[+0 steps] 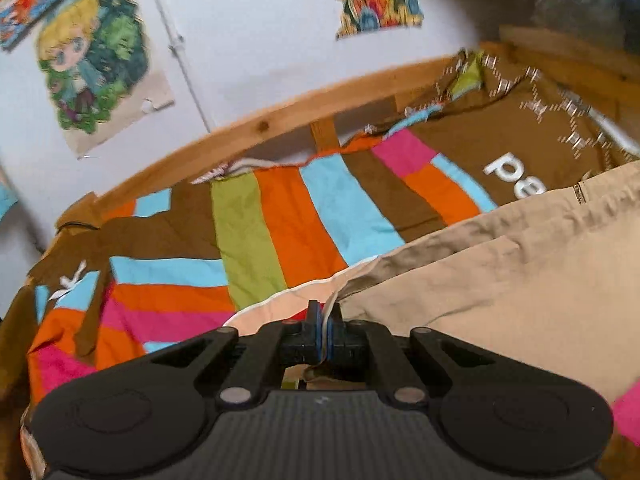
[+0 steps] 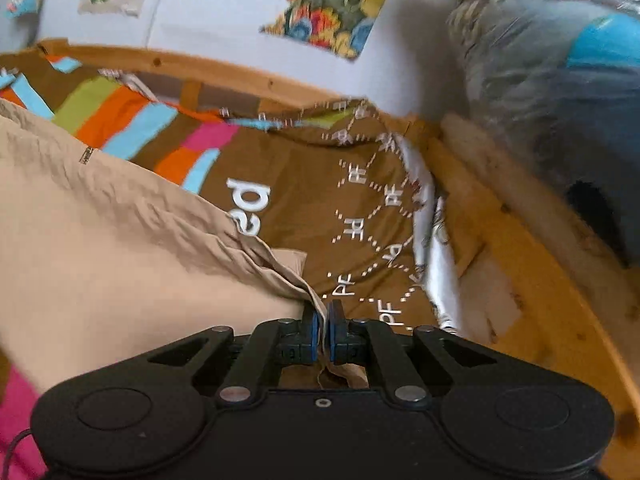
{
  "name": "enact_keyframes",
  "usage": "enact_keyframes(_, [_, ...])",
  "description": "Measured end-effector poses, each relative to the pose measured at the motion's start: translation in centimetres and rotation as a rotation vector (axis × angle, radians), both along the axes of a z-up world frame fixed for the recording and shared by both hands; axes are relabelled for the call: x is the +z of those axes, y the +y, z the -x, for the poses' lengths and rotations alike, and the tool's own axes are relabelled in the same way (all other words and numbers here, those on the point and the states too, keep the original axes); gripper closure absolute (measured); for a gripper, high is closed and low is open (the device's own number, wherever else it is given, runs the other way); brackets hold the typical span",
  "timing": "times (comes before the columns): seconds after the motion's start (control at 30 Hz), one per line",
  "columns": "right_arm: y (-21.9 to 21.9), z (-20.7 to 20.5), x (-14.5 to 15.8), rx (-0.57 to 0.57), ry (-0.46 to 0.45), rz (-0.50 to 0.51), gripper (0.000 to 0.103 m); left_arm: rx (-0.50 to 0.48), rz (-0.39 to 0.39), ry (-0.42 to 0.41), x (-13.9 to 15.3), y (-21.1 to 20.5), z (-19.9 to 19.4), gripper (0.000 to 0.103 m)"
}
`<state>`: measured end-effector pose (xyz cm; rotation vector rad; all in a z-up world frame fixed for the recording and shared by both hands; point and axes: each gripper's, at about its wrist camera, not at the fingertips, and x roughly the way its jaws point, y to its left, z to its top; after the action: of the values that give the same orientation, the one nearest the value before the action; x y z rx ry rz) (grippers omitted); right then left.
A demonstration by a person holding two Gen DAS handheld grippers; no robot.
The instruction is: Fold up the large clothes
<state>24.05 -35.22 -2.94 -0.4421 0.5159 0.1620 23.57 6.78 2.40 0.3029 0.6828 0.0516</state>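
Both the left gripper and right gripper clamp edges of the beige garment above the striped bedspread, near the wooden bed rail.

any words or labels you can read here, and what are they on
"pe", large white letters on the brown part of the bedspread, cut off by the beige garment; upside down in the right wrist view.
"PF", small white letters repeated along dotted lines on the same brown fabric.
Small tag on the beige garment: too small to read.
Wall posters: no legible text.
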Motion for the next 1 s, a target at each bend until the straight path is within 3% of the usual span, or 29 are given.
enact_keyframes(0.13, [0.6,-3.6,-3.2,-0.017,0.05,0.033,0.097,0.025,0.008,0.069,-3.5,0.2,-4.5,0.101])
enact_keyframes(0.3, [1.0,-5.4,-5.8,-0.042,0.074,0.037,0.092,0.085,0.11,0.189,-7.8,1.5,-8.3,0.101])
enact_keyframes(0.4, [0.9,-5.6,-6.5,-0.037,0.074,0.029,0.09,0.1,0.187,0.213,-8.5,2.6,-8.6,0.1])
enact_keyframes(0.43, [0.9,-5.5,-6.5,-0.037,0.068,0.033,0.085,0.099,0.199,0.214,-8.5,2.9,-8.6,0.098])
enact_keyframes(0.47, [0.8,-5.5,-6.5,-0.036,0.062,0.033,0.079,0.097,0.215,0.212,-8.3,3.2,-8.5,0.095])
enact_keyframes(0.5, [0.6,-5.5,-6.3,-0.036,0.05,0.026,0.076,0.106,0.225,0.207,-8.1,3.7,-8.3,0.078])
enact_keyframes(0.53, [0.2,-5.4,-6.0,-0.038,0.038,0.01,0.066,0.124,0.231,0.199,-7.8,4.1,-8.1,0.046])
enact_keyframes(0.6, [-0.5,-4.9,-5.2,-0.044,0.011,-0.031,0.051,0.151,0.257,0.163,-7.0,5.1,-7.3,0.026])
enact_keyframes(0.67, [-1.5,-4.0,-4.3,-0.047,-0.019,-0.08,0.032,0.134,0.302,0.12,-6.1,6.3,-6.3,0.026])
enact_keyframes(0.77, [-2.8,-2.6,-3.4,-0.07,-0.04,-0.122,0.021,0.135,0.366,0.091,-5.1,8.2,-4.6,0.018])
enact_keyframes(0.87, [-3.9,-0.9,-2.8,-0.095,-0.054,-0.166,0.012,0.148,0.425,0.067,-4.6,9.8,-2.0,0.015])
enact_keyframes(1.0, [-5.1,1.1,-3.0,-0.147,-0.047,-0.246,0.009,0.158,0.492,0.066,-5.6,11.2,2.4,0.013])
